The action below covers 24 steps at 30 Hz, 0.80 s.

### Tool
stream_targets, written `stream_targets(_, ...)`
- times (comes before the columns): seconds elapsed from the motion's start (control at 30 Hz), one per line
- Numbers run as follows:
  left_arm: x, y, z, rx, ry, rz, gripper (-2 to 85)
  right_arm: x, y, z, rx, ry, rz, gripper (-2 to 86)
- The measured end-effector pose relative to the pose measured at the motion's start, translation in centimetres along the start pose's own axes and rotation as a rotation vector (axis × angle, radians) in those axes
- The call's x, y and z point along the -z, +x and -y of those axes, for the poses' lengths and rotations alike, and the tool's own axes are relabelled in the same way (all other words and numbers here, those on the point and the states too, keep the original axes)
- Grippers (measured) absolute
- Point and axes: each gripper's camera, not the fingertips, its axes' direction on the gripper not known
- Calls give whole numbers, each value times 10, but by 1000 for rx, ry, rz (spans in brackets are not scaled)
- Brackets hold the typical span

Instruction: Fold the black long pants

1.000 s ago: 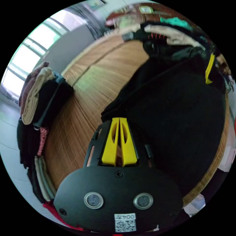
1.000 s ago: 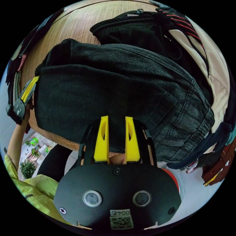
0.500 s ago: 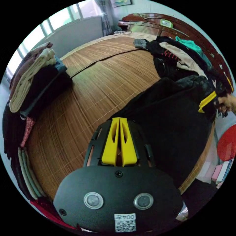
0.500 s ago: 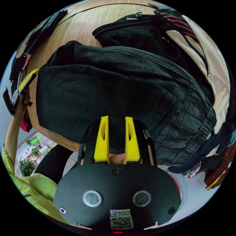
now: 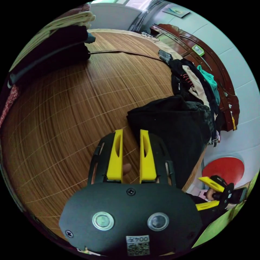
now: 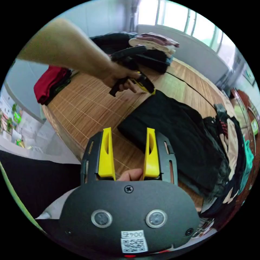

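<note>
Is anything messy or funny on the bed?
The black pants lie folded flat on the bamboo mat. Beside them, a heap of clothes is jumbled, unlike the tidy folded stack across the mat.

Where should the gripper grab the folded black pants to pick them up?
Probably the near corner of the black pants, coming in low from the mat's front edge. There the folded layers end in a thick, straight edge lying flat on the bamboo mat, so open jaws could slide around it.
</note>
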Motion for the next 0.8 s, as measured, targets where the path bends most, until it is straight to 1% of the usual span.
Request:
stream_targets(0.07, 7, -10, 9, 34, 21, -37, 117, -14, -29, -2, 77, -36, -68, 162)
stream_targets(0.13, 16, -25, 18, 100, 71, -145, 131, -25, -40, -5, 110, -95, -109, 149)
stream_targets(0.23, 18, -22, 28, 99, 94, -178, 134, -36, -56, -16, 168, -166, -204, 86)
stream_targets(0.27, 17, -18, 32, 88, 91, -177, 133, -35, -62, -22, 157, -158, -249, 55)
stream_targets(0.3, 14, -9, 41, 57, 69, -187, 129, -33, -64, -24, 140, -151, -268, 50)
stream_targets(0.37, 7, 12, 56, -7, 43, -160, 119, -25, -70, -33, 68, -156, -227, 35)
stream_targets(0.43, 4, 36, 73, -86, 44, -28, 98, -21, -77, -40, 24, -162, -218, 30)
stream_targets(0.5, 4, 39, 87, -75, 38, -7, 77, -18, -85, -47, -5, -166, -223, 27)
stream_targets(0.57, 10, 31, 95, -23, 56, -38, 56, -12, -97, -56, -27, -169, -223, 25)
stream_targets(0.67, 34, 31, 92, -49, 70, 30, 38, -3, -127, -69, 27, -144, -182, 26)
stream_targets(0.8, 78, 5, 58, -70, 55, 197, 33, 4, -183, -80, 127, -115, -107, 42)
